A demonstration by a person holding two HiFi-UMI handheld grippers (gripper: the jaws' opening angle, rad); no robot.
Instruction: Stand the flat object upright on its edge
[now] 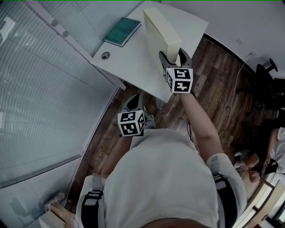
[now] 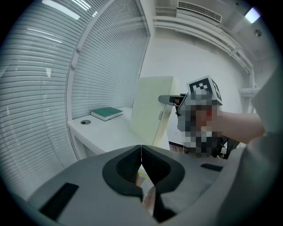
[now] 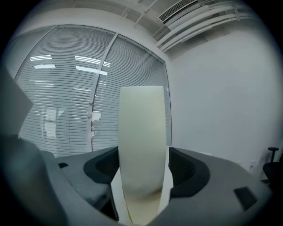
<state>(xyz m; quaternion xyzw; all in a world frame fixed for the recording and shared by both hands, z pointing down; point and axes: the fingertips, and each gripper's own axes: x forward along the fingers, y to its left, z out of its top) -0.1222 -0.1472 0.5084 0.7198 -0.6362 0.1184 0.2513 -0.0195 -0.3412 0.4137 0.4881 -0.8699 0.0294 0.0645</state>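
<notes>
1 white table [image 1: 133,67] bears 1 cream flat box [image 1: 160,31], 1 teal book [image 1: 123,31] and 1 round metal grommet [image 1: 105,55]. There are 2 grey grippers: right gripper [image 1: 174,57] at the table's edge, left gripper [image 1: 133,103] off it.

We see slatted window blinds [image 1: 44,89] at left | white table [image 1: 133,67] on dark wood floor [image 1: 213,89] | plain white wall [image 3: 212,110] | ceiling vent [image 2: 199,11] | black office chair [image 1: 267,69]

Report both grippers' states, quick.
Left gripper: shut, empty.
Right gripper: open, upright box between its jaws.
</notes>
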